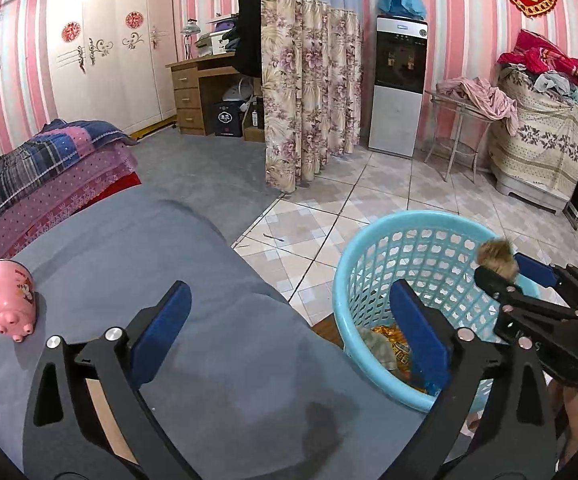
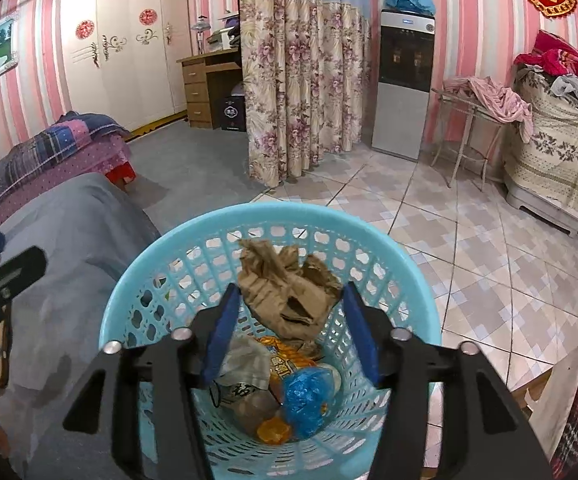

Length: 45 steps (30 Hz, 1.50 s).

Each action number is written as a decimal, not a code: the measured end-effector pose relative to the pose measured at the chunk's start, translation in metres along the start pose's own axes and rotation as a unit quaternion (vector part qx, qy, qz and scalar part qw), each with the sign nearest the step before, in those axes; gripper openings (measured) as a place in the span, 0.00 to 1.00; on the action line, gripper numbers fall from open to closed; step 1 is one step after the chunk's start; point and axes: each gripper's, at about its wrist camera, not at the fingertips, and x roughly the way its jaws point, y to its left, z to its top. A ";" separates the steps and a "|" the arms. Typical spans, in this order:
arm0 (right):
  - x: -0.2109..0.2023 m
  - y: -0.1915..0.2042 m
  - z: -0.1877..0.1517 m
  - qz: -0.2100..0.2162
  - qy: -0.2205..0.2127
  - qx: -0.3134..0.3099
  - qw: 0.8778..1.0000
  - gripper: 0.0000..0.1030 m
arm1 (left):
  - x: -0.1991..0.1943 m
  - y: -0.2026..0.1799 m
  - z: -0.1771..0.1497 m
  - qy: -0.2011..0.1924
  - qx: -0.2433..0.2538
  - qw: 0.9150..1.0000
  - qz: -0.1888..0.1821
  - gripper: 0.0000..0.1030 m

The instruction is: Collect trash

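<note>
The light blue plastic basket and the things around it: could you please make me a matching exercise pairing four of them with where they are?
Things:
1. crumpled brown paper
2. pink pig-shaped ceramic mug
3. blue crumpled plastic bag
4. light blue plastic lattice basket

Places:
A. lying on its side on the grey cloth-covered surface
B. at the bottom of the basket, among other trash
C. between the blue pads of the right hand-held gripper, above the basket
D. on the floor beside the grey cloth-covered surface

Pairs: 1-C, 2-A, 3-B, 4-D
</note>
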 end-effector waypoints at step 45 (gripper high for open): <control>-0.077 0.110 -0.037 0.069 -0.027 -0.106 0.992 0.96 | -0.171 0.119 -0.095 -0.020 -0.090 0.991 0.099 0.95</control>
